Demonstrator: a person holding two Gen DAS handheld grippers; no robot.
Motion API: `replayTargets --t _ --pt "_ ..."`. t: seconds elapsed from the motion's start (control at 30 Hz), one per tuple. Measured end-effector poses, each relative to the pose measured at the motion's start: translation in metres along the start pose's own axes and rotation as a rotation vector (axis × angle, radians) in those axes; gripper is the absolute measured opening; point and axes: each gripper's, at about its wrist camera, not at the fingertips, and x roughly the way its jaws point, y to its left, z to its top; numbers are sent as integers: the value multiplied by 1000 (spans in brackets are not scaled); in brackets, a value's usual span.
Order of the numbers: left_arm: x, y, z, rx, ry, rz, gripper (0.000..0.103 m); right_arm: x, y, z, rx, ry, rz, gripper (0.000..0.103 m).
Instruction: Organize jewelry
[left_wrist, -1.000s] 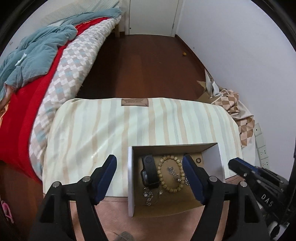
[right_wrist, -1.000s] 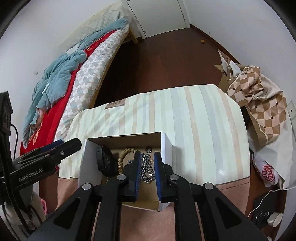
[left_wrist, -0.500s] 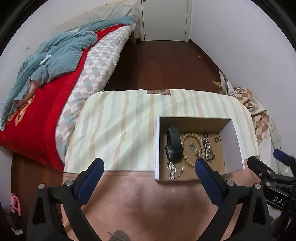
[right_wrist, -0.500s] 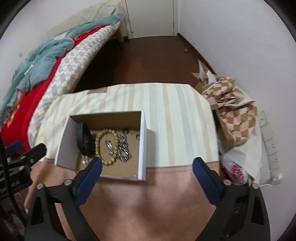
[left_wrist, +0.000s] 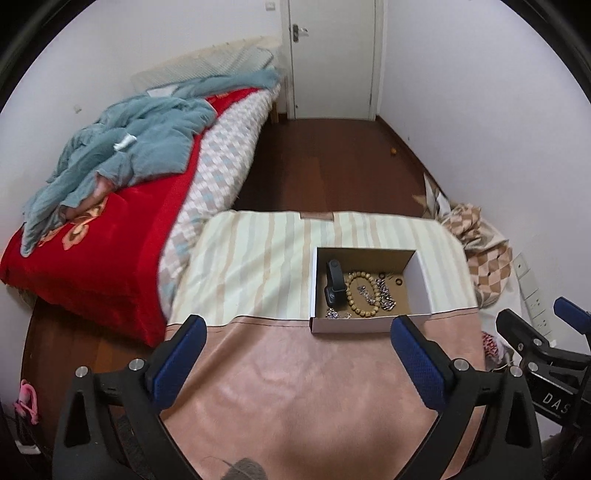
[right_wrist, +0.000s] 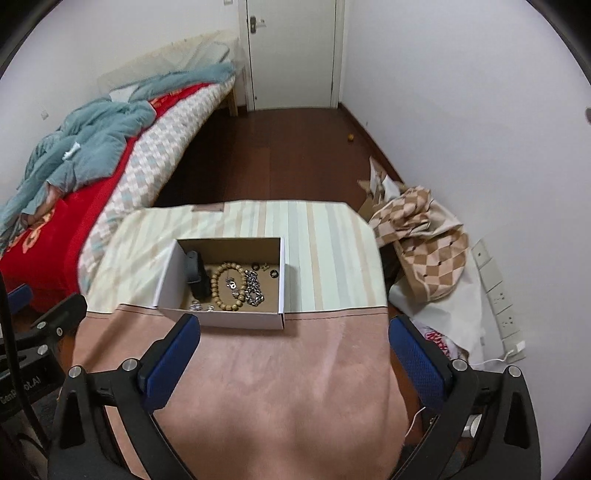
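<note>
An open white cardboard box (left_wrist: 419, 282) stands on the striped and pink cloth; it also shows in the right wrist view (right_wrist: 170, 273). Inside lie a black watch (left_wrist: 334, 282), a wooden bead bracelet (left_wrist: 364, 295), a silver chain (left_wrist: 386, 295), small rings (left_wrist: 398, 282) and silver trinkets (left_wrist: 336, 314). The same pieces show in the right wrist view: watch (right_wrist: 195, 275), bracelet (right_wrist: 227, 286), chain (right_wrist: 254, 288). My left gripper (left_wrist: 295, 354) is open and empty, held back above the pink cloth. My right gripper (right_wrist: 293, 354) is open and empty, also short of the box.
The table's cloth (left_wrist: 295, 387) fills the foreground. A bed with a red blanket (left_wrist: 96, 251) and blue clothes lies at the left. A checked bag (right_wrist: 424, 236) and wall sockets (right_wrist: 498, 288) sit at the right. A white door (left_wrist: 332, 59) stands at the far end.
Both grippers have pulled back and up from the box. My right gripper, nearly closed over the silver chain a second ago, is now wide open with the chain lying in the box.
</note>
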Motion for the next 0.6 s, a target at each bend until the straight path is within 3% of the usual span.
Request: replayTargets --t 0.27,0.6 --pt "-79 8 -9 -11 -91 4 102 -95 1 -8 -20 -115 -10 103" --pt "-130 14 -20 -23 -95 0 102 -174 3 -18 -28 -198 4 103"
